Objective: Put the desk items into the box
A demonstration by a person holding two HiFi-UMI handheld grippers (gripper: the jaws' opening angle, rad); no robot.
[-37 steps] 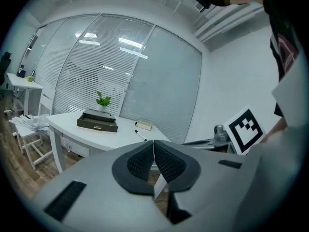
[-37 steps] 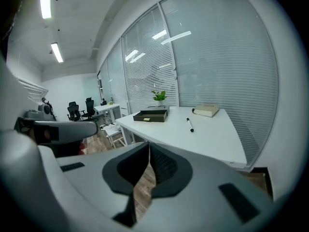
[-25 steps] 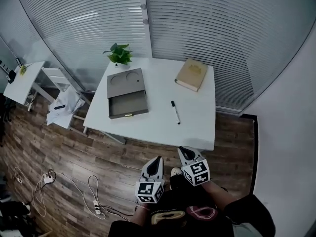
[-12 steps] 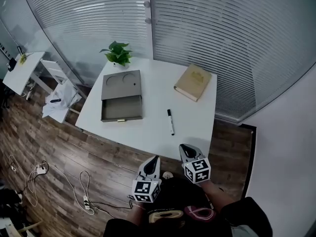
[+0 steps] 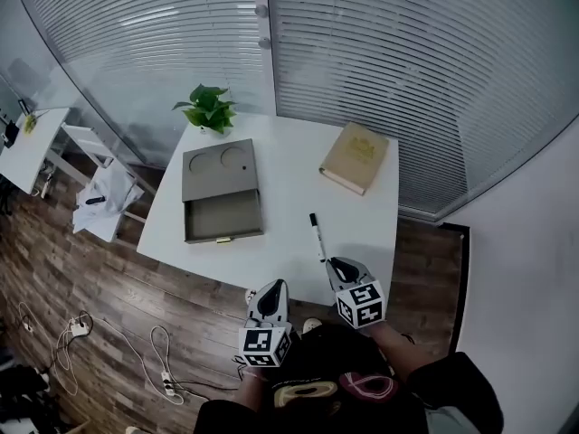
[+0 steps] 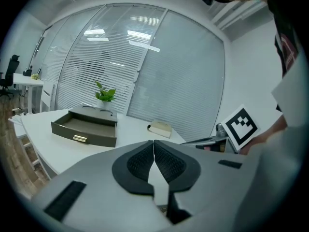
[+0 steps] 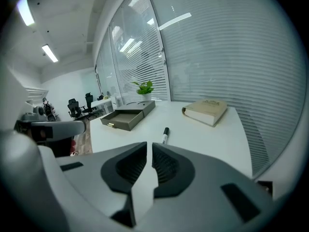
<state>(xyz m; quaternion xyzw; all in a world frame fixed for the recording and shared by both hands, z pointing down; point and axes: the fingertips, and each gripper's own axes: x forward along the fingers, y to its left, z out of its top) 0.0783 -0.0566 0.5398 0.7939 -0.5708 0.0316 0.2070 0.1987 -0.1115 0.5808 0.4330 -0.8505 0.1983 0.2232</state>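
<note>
White desk (image 5: 289, 183) bears a tan book (image 5: 355, 156), its cover print illegible.

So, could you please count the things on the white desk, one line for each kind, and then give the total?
potted plant: 1
grey box, its drawer open: 1
tan book: 1
marker pen: 1
Total on the desk: 4
</note>
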